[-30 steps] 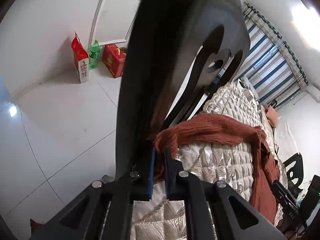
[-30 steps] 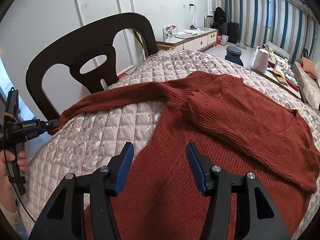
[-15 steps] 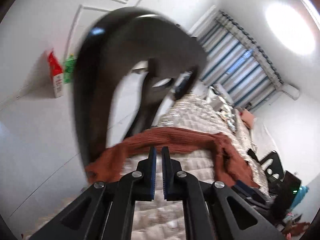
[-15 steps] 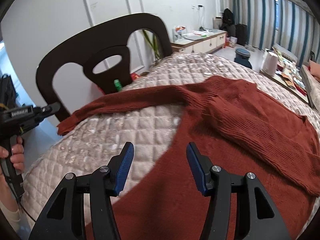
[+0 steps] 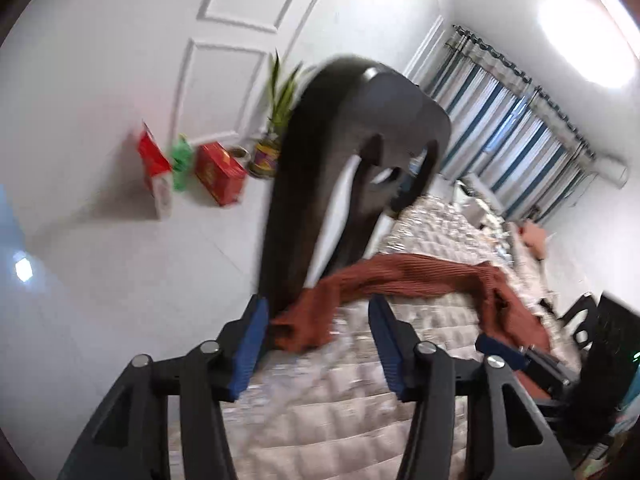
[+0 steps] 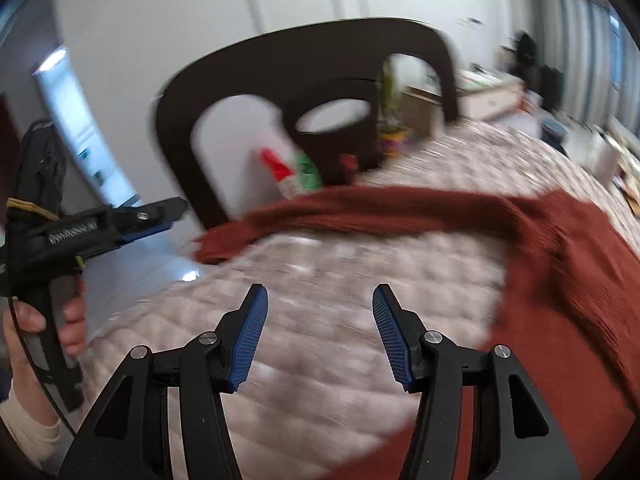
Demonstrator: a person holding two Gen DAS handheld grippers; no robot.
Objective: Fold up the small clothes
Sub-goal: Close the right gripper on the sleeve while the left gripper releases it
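Ahead of the jaws, a dark chair (image 5: 352, 184) stands against the quilted cover (image 5: 320, 412). Left of the chair, by the white wall, sit a red carton (image 5: 154, 168), green bottle (image 5: 181, 162), red box (image 5: 220, 172) and potted plant (image 5: 272, 136). Striped curtains (image 5: 520, 128) hang far right.

Rib-knit rust sweater (image 6: 568, 264) lies on glossy quilted cover (image 6: 328, 280); the chair back (image 6: 304, 64) is smooth and dark.

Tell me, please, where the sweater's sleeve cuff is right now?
In the left wrist view the sleeve cuff lies at the quilt's edge, below the dark chair, between the open left tongs.
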